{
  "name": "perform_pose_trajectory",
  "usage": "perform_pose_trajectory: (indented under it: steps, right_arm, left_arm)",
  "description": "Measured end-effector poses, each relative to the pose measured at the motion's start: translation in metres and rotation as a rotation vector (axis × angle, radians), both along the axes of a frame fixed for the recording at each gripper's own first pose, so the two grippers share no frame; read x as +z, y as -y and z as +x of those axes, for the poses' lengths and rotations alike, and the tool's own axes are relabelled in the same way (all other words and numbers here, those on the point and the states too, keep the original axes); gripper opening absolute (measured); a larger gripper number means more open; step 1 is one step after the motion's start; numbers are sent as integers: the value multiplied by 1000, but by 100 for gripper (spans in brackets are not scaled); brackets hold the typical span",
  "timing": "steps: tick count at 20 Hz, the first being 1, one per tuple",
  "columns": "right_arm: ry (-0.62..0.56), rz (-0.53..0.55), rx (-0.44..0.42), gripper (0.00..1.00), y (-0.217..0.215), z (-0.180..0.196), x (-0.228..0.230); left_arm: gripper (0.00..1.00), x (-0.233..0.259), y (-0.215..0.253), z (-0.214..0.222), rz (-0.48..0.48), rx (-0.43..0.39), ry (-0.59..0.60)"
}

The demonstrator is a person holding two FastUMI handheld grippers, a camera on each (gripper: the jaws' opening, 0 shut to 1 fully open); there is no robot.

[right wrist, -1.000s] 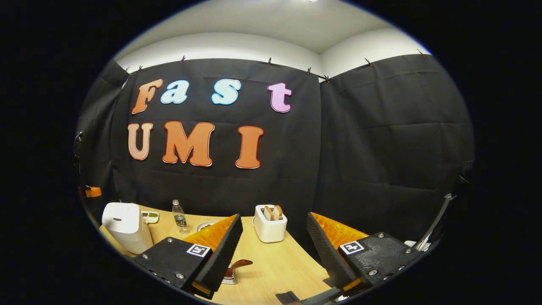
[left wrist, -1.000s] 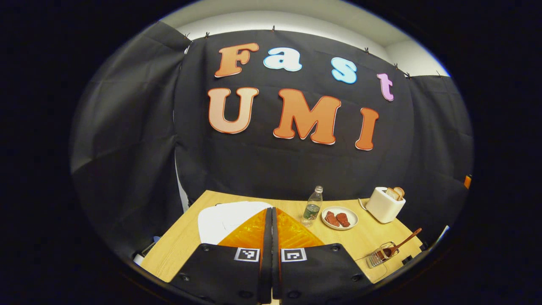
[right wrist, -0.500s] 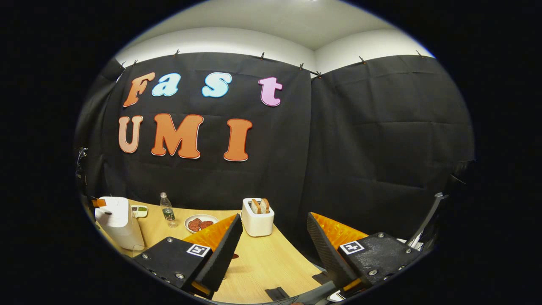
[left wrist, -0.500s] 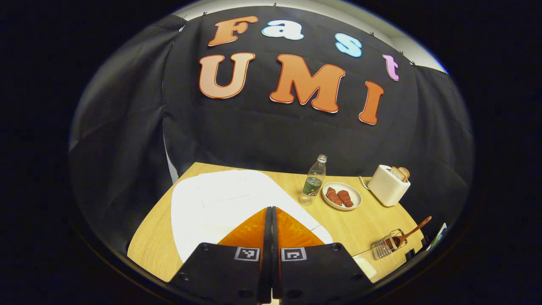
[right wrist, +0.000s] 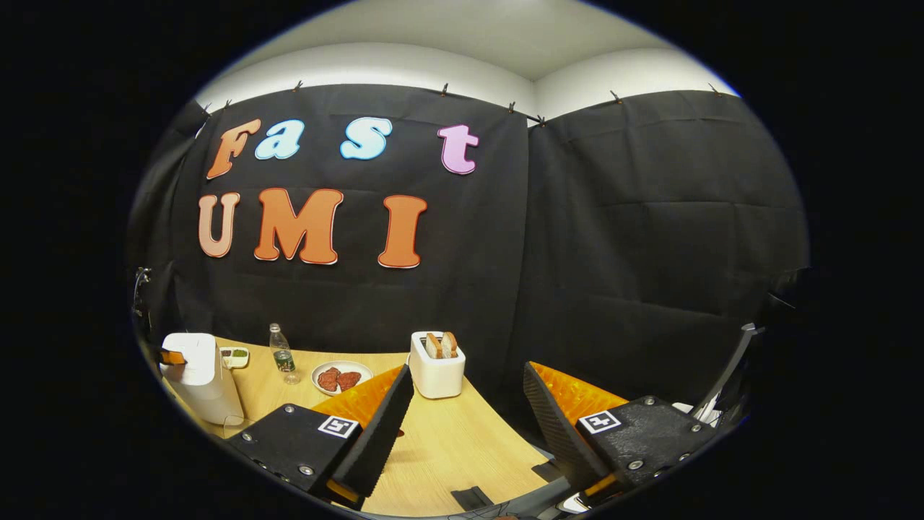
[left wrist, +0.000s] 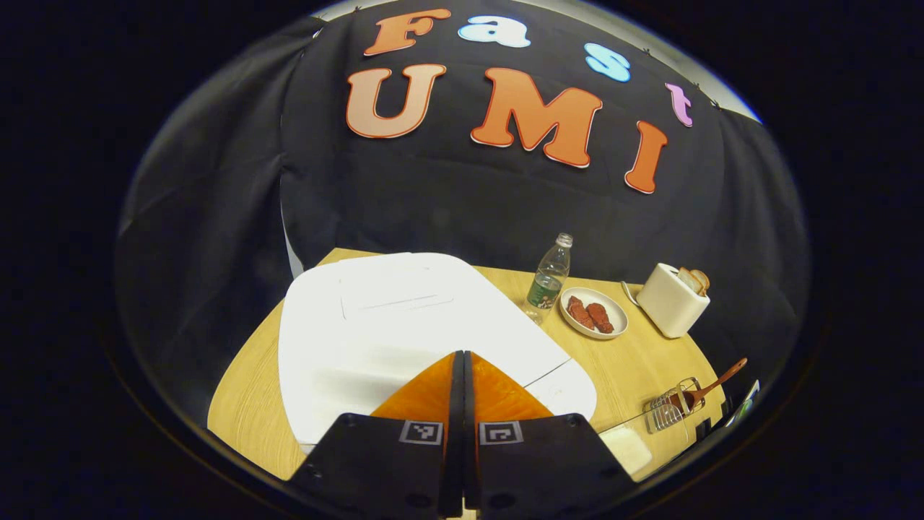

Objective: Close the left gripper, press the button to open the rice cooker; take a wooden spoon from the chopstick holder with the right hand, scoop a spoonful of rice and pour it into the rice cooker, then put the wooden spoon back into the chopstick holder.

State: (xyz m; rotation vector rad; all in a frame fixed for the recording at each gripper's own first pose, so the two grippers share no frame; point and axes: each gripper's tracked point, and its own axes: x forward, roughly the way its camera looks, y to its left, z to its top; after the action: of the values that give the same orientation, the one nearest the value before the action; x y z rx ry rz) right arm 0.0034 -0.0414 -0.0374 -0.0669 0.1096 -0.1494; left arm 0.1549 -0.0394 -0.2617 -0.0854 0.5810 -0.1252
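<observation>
Left jaws: left gripper (left wrist: 463, 361) pressed together, holding nothing, poised over the white rice cooker (left wrist: 404, 325) at frame centre.
Right jaws: right gripper (right wrist: 465, 404) spread wide, empty, above the table (right wrist: 447, 455).
Progress: lid looks down; press, scoop, pour, return all remain.
Left gripper view: wooden spoon (left wrist: 711, 386) in chopstick holder (left wrist: 671, 412), lower right.
Right gripper view: cooker stands far left.
</observation>
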Motion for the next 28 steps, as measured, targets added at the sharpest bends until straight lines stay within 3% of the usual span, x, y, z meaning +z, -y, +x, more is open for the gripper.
perform_pose_trajectory:
  steps: [1, 6, 12, 17, 21, 25, 28]
  right_arm:
    - [2, 3, 1, 95, -1, 0, 0]
    - [3, 39, 14, 96, -5, -2, -4]
    - [6, 96, 53, 95, -16, 1, -15]
    - [1, 144, 112, 95, -38, 13, -33]
    - [-19, 196, 166, 95, -59, 35, -67]
    - [-71, 243, 195, 95, -69, 60, -110]
    - [-147, 301, 207, 95, -77, 74, -146]
  left_arm:
    - [5, -6, -1, -9, -8, 8, -33]
    - [5, 12, -3, -6, -28, 31, 17]
    - [5, 137, -7, -10, -8, 44, 257]
    - [5, 186, -14, -33, 11, 59, 358]
    - [5, 203, -18, -51, 25, 64, 396]
    - [5, 214, -50, -66, 113, 131, 430]
    - [6, 228, -61, -82, 79, 171, 458]
